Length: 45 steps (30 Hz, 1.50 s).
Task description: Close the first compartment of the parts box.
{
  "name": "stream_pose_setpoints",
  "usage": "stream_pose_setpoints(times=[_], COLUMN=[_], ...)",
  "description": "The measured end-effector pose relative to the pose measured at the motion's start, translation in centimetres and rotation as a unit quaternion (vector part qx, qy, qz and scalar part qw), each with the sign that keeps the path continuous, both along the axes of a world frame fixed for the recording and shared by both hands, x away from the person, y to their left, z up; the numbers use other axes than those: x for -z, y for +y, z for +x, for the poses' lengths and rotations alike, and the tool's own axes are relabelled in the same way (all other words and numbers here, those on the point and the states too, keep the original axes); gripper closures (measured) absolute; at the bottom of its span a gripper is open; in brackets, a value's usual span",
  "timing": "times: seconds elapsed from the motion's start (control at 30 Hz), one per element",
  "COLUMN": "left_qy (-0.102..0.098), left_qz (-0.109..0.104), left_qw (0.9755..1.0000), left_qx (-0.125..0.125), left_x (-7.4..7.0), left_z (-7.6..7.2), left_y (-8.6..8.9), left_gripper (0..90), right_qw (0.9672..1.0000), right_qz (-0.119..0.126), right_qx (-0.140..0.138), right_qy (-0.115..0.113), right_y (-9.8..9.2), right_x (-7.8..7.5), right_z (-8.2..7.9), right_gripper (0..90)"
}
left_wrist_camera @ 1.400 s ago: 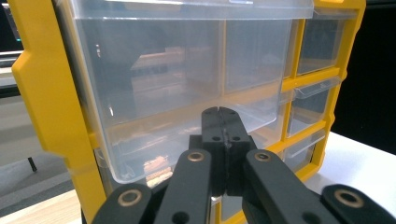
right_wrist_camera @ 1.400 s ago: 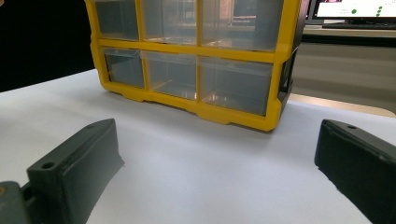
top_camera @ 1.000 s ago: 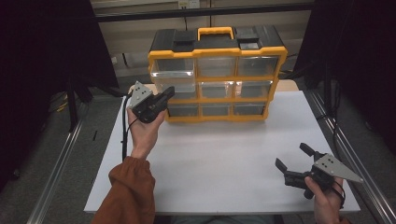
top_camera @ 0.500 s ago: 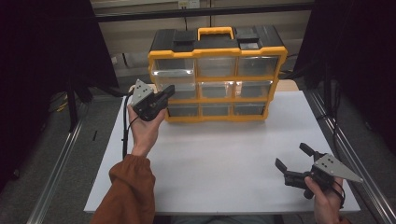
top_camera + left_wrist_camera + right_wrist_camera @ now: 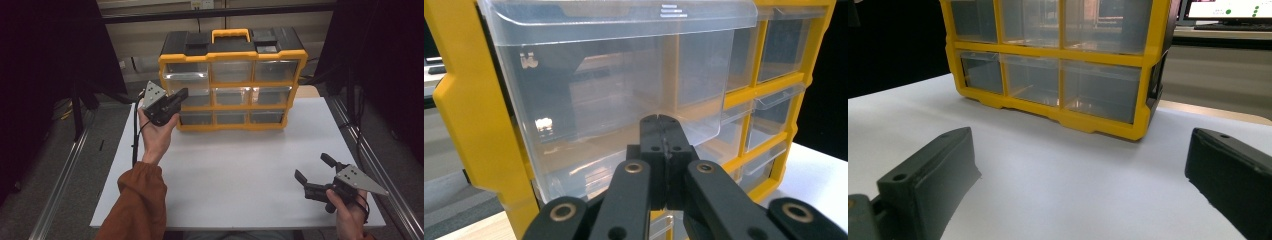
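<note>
1. Yellow plastic frames the drawer cabinet (image 5: 231, 82), which stands at the far side of the white table (image 5: 240, 170), and its clear drawers are the things of this work.

2. In the left gripper view, the left claw (image 5: 663, 120) has its two black jaws pressed together with nothing between them. Its tip is just in front of the top-left drawer (image 5: 619, 90), at the lower part of the clear front wall. I cannot tell for sure if the tip touches the plastic or stays a little apart.

3. From above, the left claw (image 5: 181, 95) points toward the left column of drawers, and the left hand (image 5: 156, 135) carries it above the table.

4. The right claw (image 5: 312, 172) is held low over the near right corner of the table, well apart from the cabinet, with its jaws wide open and empty. In the right gripper view the bottom row of drawers (image 5: 1048, 82) lies far ahead of it.

5. I judge that the step in hand is the approach to the top-left drawer, and no drawer is clearly pulled out yet.

6. The next move probably calls for hooking the closed tip under the lip (image 5: 624, 22) above it, or for opening the jaws to pinch that lip, and then a straight pull toward the person. The right claw may need to steady the cabinet so it does not slide.
</note>
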<state>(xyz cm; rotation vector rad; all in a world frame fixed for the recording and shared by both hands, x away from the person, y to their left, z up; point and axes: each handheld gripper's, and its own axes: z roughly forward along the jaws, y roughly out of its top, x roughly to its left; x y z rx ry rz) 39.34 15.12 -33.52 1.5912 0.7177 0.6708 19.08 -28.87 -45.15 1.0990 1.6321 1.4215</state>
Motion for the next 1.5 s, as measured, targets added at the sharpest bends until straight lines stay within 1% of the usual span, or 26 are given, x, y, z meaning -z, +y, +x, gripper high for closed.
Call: stream_pose_setpoints(times=[0.17, 0.33, 0.43, 0.47, 0.53, 0.6, 0.67, 0.8, 0.87, 0.97, 1.0, 1.2, 1.27, 1.33, 1.4, 1.5], left_qy=[0.0, 0.0, -0.006, -0.003, -0.004, -0.004, -0.003, -0.003, -0.002, -0.002, -0.003, -0.001, -0.001, -0.001, 0.001, -0.001], left_qz=[-0.008, -0.001, 0.003, -0.003, 0.002, 0.002, -0.003, -0.001, -0.007, -0.006, -0.01, -0.009, -0.013, -0.009, -0.019, -0.022], left_qw=[1.0, 1.0, 1.0, 1.0, 1.0, 0.9999, 0.9999, 0.9999, 0.9999, 0.9999, 0.9998, 0.9998, 0.9998, 0.9998, 0.9996, 0.9996], left_qx=[-0.003, -0.002, -0.006, -0.006, -0.009, -0.01, -0.011, -0.011, -0.014, -0.013, -0.015, -0.016, -0.016, -0.016, -0.019, -0.019], left_x=[0.0, 0.0, 0.1, 0.1, 0.1, 0.1, 0.1, 0.2, 0.2, 0.2, 0.2, 0.1, 0.1, 0.1, 0.1, 0.1], left_z=[0.1, 0.3, 0.3, 0.3, 0.4, 0.5, 0.5, 0.6, 0.7, 0.8, 0.9, 1.0, 1.1, 1.2, 1.3, 1.4], left_y=[-0.1, 0.0, -0.1, -0.2, -0.1, -0.1, -0.2, -0.2, -0.3, -0.3, -0.4, -0.4, -0.5, -0.4, -0.5, -0.7], left_gripper=[90.0, 90.0, 90.0, 90.0, 90.0, 90.0, 90.0, 90.0, 90.0, 90.0, 90.0, 90.0, 90.0, 90.0, 90.0, 90.0], right_qw=[1.0, 1.0, 1.0, 1.0, 1.0, 1.0, 1.0, 1.0, 1.0, 1.0, 1.0, 1.0, 1.0, 1.0, 1.0, 1.0], right_qz=[0.001, 0.0, 0.0, 0.001, 0.0, 0.0, 0.0, 0.0, 0.0, 0.001, 0.001, 0.0, 0.0, 0.0, 0.0, 0.0], right_qx=[0.001, 0.001, 0.001, 0.001, 0.001, 0.0, 0.001, 0.0, 0.001, 0.0, 0.001, 0.001, 0.0, -0.001, 0.0, -0.001], right_qy=[0.0, -0.001, -0.001, 0.0, -0.001, 0.0, 0.0, 0.0, -0.001, 0.001, 0.0, 0.001, 0.0, 0.001, 0.001, 0.001], right_y=[0.0, 0.0, 0.0, 0.0, 0.0, 0.0, 0.0, 0.0, 0.0, 0.0, 0.0, 0.0, 0.0, 0.0, 0.0, 0.0], right_x=[0.0, 0.0, 0.0, 0.0, 0.0, 0.0, 0.0, 0.0, 0.0, 0.0, 0.0, 0.0, 0.0, 0.0, 0.0, 0.0], right_z=[0.0, 0.0, 0.0, 0.0, 0.0, 0.0, -0.1, 0.0, 0.0, 0.0, 0.0, 0.0, 0.0, 0.0, 0.0, 0.0], right_gripper=[0.0, 0.0, 0.0, 0.0, 0.0, 0.0, 0.0, 0.0, 0.0, 0.0, 0.0, 0.0, 0.0, 0.0, 0.0, 0.0])
